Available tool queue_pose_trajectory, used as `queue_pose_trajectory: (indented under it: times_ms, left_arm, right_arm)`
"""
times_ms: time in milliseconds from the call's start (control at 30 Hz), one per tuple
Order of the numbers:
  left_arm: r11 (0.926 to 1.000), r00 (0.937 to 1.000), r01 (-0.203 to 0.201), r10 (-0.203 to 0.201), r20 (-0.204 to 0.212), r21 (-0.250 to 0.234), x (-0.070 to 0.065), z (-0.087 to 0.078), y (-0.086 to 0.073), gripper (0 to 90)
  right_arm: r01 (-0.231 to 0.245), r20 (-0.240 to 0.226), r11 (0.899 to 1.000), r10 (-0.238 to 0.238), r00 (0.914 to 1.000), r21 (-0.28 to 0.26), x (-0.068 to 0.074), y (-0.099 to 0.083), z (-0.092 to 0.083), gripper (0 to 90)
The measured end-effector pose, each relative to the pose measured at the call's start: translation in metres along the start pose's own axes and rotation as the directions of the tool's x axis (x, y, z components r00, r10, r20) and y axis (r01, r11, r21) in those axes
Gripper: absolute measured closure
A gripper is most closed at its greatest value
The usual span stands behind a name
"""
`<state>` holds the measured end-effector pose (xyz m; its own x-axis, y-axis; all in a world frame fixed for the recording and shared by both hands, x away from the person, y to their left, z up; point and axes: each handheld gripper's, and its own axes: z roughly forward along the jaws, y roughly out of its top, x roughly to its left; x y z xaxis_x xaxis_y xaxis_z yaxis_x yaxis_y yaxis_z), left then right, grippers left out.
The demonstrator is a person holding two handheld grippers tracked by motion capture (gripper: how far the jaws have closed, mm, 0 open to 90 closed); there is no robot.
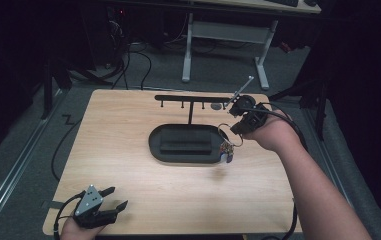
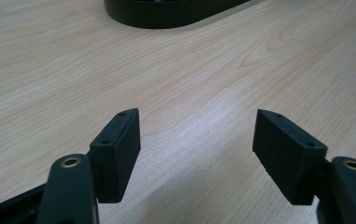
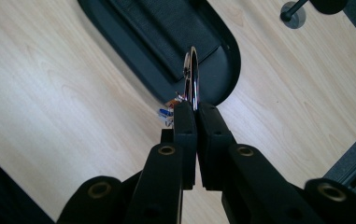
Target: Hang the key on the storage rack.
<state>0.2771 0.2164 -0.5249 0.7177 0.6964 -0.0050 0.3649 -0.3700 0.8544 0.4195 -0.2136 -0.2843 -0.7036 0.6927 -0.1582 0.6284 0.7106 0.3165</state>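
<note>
1. The key ring (image 1: pixel 224 132) — a shiny metal loop with small coloured charms (image 1: pixel 226 149) hanging under it — is pinched edge-on between the closed jaws of the right gripper (image 1: pixel 236 131); in the right gripper view the ring (image 3: pixel 192 77) rises straight out from between the two pads, which press on its lower part.
2. Ring and charms hang in the air over the right end of the black oval tray (image 1: pixel 160 148), above the middle of the desk (image 1: pixel 128 195), toward its right edge.
3. From the tray's far side a thin post carries a black hook rail (image 1: pixel 178 98) with short pegs pointing down; the rail runs parallel to the desk's far edge, and its right end lies just beside the right gripper.
4. The left gripper (image 1: pixel 119 197) rests at the desk's near left corner, well apart from the tray — its jaws stand wide open, with bare wood between the pads (image 2: pixel 119 149).
</note>
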Motion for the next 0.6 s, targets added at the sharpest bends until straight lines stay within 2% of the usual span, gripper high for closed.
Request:
queue_pose_trajectory:
  times_ms: [133, 300, 400, 600]
  left_arm:
    - [0.9999, 0.9999, -0.016, 0.016, -0.003, 0.005, -0.002, 0.002, 0.001, 33.5]
    - [0.9998, 0.9999, -0.017, 0.017, -0.002, 0.01, -0.003, 0.001, 0.0, 33.6]
    - [1.0, 1.0, -0.003, 0.003, 0.006, -0.002, -0.002, 0.0, 0.001, 33.6]
    - [0.9998, 0.9998, -0.02, 0.02, 0.005, 0.008, -0.004, 0.001, 0.001, 33.6]
  right_arm:
    - [-0.007, 0.005, 1.0, 0.007, 1.0, -0.007, -0.009, 0.01, 0.007, 88.1]
    - [-0.018, 0.005, 1.0, 0.018, 0.9998, -0.011, -0.023, 0.021, 0.018, 88.1]
    - [-0.042, 0.005, 0.999, 0.042, 0.9991, -0.015, -0.034, 0.025, 0.026, 88.1]
    - [-0.089, -0.002, 0.996, 0.089, 0.996, -0.021, -0.051, 0.033, 0.037, 88.1]
